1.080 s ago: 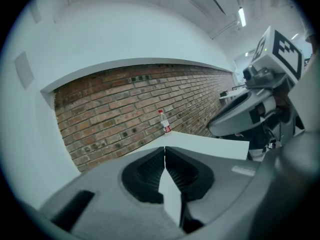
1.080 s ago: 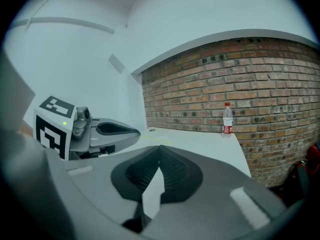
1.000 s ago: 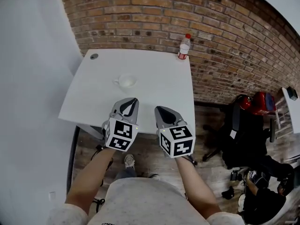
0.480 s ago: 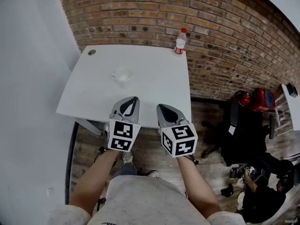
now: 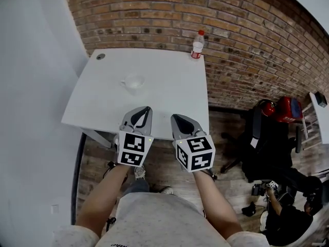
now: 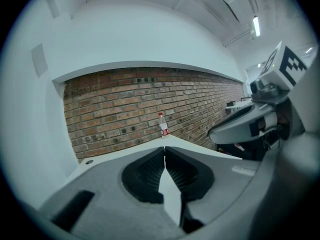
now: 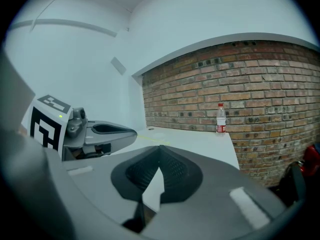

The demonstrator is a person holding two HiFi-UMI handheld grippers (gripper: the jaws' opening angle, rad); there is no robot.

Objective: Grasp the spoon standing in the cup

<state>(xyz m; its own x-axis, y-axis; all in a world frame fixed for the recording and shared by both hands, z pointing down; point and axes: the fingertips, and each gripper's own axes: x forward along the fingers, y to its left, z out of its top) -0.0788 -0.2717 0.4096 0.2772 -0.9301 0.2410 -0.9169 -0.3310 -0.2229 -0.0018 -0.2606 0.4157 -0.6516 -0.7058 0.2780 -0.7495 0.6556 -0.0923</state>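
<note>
- Nothing of the task looked done. Both grippers were held at the near edge of the white table, well short of the cup.
- The left gripper had its jaws together, tips touching, with nothing between them.
- The right gripper was the same: jaws closed and empty (its own view showed only table and wall past the tips).
- The cup stood left of the table's middle, ahead of the left gripper and well apart from both.
- The spoon could not be made out in the cup; it was too small in the head view, and neither gripper view showed it.
- A bottle stood at the far edge by the brick wall, out of the way.
- My judgement of what was left: everything, that is open a gripper, reach to the cup and close on the spoon's handle.
</note>
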